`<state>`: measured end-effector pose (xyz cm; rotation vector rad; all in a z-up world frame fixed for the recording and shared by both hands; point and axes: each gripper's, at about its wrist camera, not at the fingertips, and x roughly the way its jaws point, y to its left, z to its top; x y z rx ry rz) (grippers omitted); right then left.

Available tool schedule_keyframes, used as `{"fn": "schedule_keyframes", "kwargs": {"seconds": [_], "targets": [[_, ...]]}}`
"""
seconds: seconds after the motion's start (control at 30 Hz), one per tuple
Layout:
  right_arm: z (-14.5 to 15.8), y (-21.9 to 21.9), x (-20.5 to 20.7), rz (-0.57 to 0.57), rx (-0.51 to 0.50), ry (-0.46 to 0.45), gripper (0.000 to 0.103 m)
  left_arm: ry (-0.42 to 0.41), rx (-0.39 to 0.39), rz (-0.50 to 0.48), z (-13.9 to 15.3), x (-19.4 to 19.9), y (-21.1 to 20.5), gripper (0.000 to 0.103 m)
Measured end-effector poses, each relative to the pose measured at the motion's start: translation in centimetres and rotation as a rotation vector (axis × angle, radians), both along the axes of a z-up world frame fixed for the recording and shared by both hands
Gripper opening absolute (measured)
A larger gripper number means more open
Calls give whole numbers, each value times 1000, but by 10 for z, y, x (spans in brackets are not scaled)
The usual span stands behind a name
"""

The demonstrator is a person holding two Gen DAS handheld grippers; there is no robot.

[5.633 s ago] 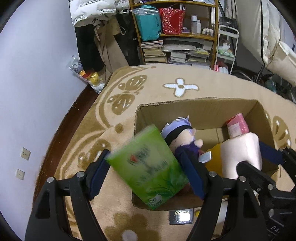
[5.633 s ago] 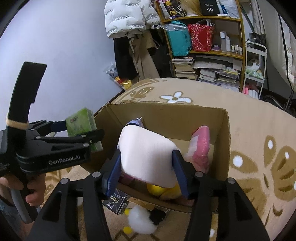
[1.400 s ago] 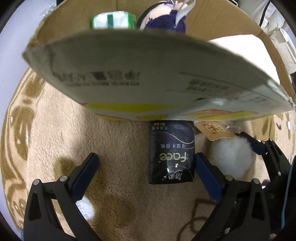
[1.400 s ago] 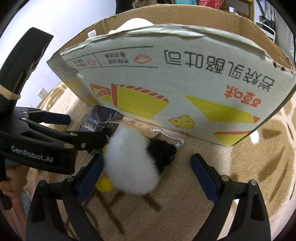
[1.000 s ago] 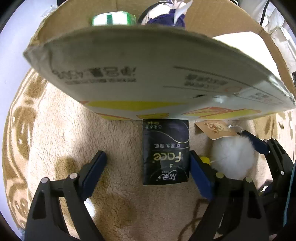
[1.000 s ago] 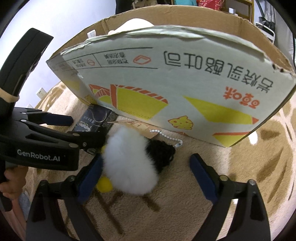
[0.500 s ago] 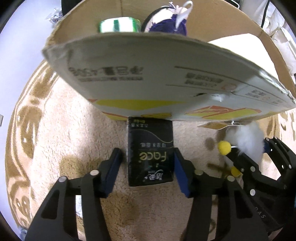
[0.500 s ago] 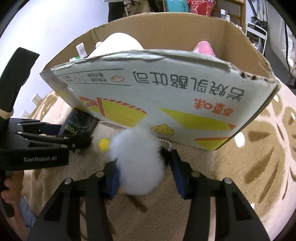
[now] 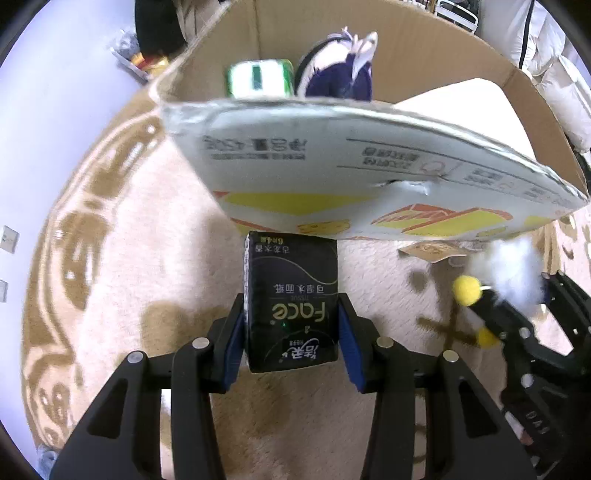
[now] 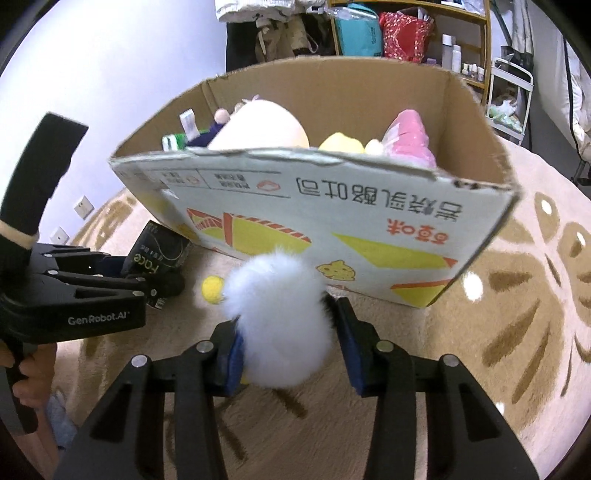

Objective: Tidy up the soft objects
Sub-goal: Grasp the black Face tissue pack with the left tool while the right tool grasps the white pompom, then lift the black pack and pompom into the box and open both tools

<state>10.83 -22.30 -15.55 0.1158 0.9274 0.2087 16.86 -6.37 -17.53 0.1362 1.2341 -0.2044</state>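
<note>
My left gripper (image 9: 291, 332) has a black tissue pack (image 9: 291, 280) between its blue pads, which press its sides while the jaws are closing. It hangs just before the cardboard box (image 9: 332, 177). My right gripper (image 10: 286, 332) grips a white fluffy toy (image 10: 277, 302) with yellow pompom feet, its jaws closing on the fur. Both are a little above the carpet in front of the box (image 10: 369, 206). Inside the box are a green tissue pack (image 9: 258, 79), a purple-haired doll (image 9: 340, 74), a cream plush (image 10: 258, 125), a yellow plush (image 10: 340, 144) and a pink pack (image 10: 406, 140).
The beige carpet (image 10: 517, 332) with brown patterns spreads all around the box. A pale wall (image 10: 110, 74) with sockets stands at the left. Behind the box a shelf (image 10: 406, 33) holds bags and bottles. A person's hand (image 10: 29, 365) holds the left tool.
Both grippers narrowed from wide open onto their things, left on the black pack and right on the fluffy toy. Both then rose a little, so the box's inside shows more.
</note>
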Motion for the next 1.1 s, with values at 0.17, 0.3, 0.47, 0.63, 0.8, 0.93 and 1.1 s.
{"fn": "schedule_keyframes", "kwargs": {"seconds": [0.17,0.3,0.47,0.63,0.8,0.93,1.1], "targets": [[14,-8,-17,-26,14,-19,46,-71,36,0,20,-19,3,44],[28,-6,-29,-33,25,-44,46,-119,32,10,38,-39,11,44],[55,-2,-39,-30,43,-111,46,-192,36,3,65,-59,12,44],[81,3,-47,-18,43,-175,46,-257,12,22,90,-69,10,44],[115,7,-51,-17,51,-242,46,-315,2,8,114,-70,11,44],[138,5,-45,-16,52,-287,46,-363,-2,4,139,-72,12,44],[167,2,-34,-12,19,-353,46,-440,23,-22,171,-66,7,44]]}}
